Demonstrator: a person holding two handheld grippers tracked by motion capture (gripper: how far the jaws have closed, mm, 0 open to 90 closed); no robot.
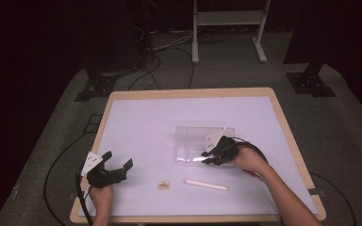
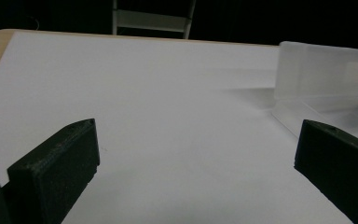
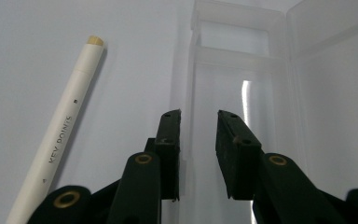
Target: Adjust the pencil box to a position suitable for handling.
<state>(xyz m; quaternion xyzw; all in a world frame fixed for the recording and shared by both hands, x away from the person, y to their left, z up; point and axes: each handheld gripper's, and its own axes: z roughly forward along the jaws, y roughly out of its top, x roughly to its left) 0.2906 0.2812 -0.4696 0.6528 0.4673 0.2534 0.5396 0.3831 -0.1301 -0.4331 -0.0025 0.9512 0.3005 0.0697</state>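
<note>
A clear plastic box (image 1: 195,143) lies open at the middle of the white table top (image 1: 146,122), its lid standing up at the back. My right gripper (image 1: 207,157) is at the box's near right corner. In the right gripper view its jaws (image 3: 198,119) stand a little apart over the box's side wall (image 3: 191,88), and the pads do not press on it. A white pen (image 1: 206,184) lies in front of the box, left of the jaws (image 3: 65,121). My left gripper (image 1: 119,158) rests open at the near left with nothing between its fingers (image 2: 198,135); the box (image 2: 324,70) is far to its right.
A small tan object (image 1: 164,185) lies left of the pen near the front edge. The table has a wooden rim (image 1: 283,122). Beyond it, cables (image 1: 169,52), black stand feet (image 1: 311,82) and a white frame (image 1: 228,28) stand on the grey floor.
</note>
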